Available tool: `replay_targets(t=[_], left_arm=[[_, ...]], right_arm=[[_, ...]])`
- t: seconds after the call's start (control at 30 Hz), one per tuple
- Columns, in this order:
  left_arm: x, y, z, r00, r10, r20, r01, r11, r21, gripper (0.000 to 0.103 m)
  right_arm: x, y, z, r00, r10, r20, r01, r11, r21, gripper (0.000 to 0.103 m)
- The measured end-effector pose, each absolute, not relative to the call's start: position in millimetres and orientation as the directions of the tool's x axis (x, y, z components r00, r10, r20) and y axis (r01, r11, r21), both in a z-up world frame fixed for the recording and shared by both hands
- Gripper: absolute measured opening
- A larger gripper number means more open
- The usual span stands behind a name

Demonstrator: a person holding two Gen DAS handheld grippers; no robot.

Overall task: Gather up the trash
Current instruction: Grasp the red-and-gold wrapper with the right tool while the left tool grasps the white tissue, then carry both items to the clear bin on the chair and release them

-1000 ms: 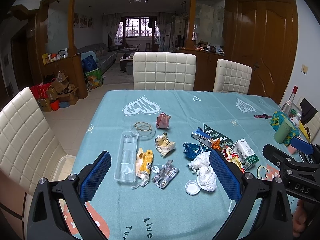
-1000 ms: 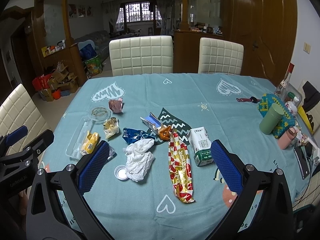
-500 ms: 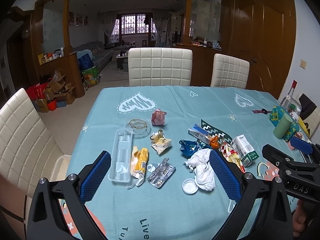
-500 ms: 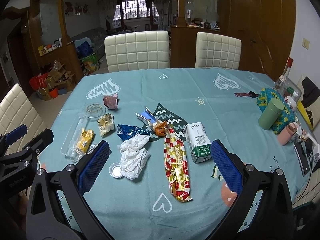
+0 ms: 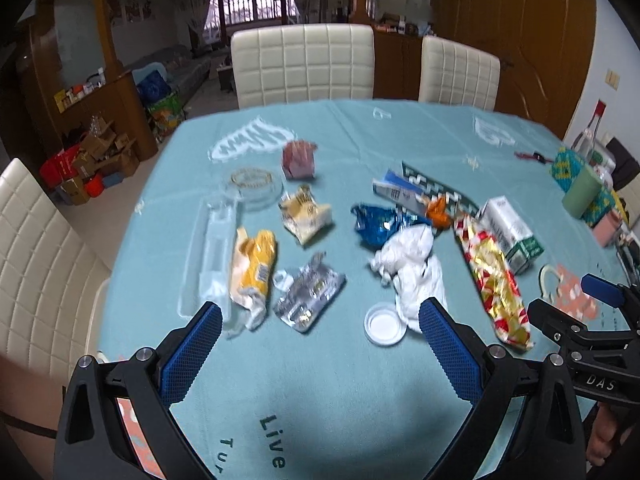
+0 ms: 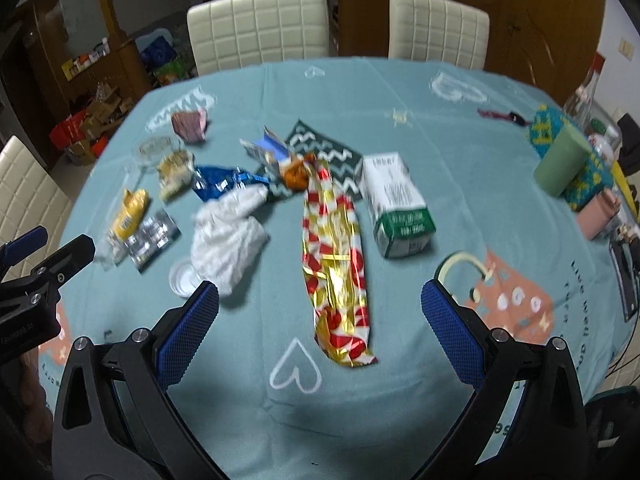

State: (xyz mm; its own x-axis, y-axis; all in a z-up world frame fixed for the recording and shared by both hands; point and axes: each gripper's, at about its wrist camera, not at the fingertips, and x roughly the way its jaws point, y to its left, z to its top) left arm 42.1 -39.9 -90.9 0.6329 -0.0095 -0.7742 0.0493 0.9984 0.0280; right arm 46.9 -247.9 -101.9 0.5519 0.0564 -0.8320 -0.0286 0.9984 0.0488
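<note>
Basically approach phase, nothing picked yet. Both claws spread wide and empty, hovering over the near edge of the counter. Left claw sits above the left half of the litter, right claw above the right half; no bin visible in either view.

Trash is scattered mid-counter: clear plastic tray far left, yellow wrapper just beside it, foil blister pack near centre, white cap touching the crumpled white tissue, blue wrapper just beyond the tissue. Right side: red-gold foil wrapper and milk carton just right of it.

Judgement: right claw is lined up on the red-gold foil wrapper, which lies between its fingers in view. Its long axis runs near-to-far, near end pointing at the claw, far end touching an orange scrap. Next move calls for dropping down and closing across the short width, near the middle; foil is thin and flat, so fingers need to scrape the cloth. Left claw likely goes for blister pack or cap. Frames are blurred, so fine contact is hard to tell.
</note>
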Motion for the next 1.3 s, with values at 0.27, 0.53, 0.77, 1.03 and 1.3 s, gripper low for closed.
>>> replay_targets(t=[0.27,0.53,0.77,1.03,1.3], left_arm=[[62.1,-73.1,-118.1,0.625,0.010,-0.780,0.115,0.988,0.104,0.096],[86.7,-106.5,-132.6,0.585,-0.020,-0.811,0.176,0.979,0.103,0.096],[108.9,-126.5,-154.7,0.533,-0.001,-0.846,0.180,0.977,0.113,0.096],[113.6,-135.8,-163.1,0.492,-0.061,-0.869,0.236,0.969,0.065,0.031],[101.2,-119.9,-140.1,0.553,-0.113,-0.825,0.233,0.972,0.023,0.016]], right_arm=[[60.8,-260.1,-141.9,0.475,0.092,-0.875,-0.045,0.996,0.080,0.087],[85.0,-271.0,-170.9,0.390,0.196,-0.900,-0.094,0.980,0.173,0.029],[86.2,-277.4,-163.5,0.430,0.222,-0.875,-0.143,0.974,0.176,0.018],[87.7,-277.1,-154.8,0.455,0.237,-0.858,-0.163,0.970,0.182,0.018],[86.6,-265.5,-135.1,0.500,0.255,-0.827,-0.195,0.964,0.179,0.018]])
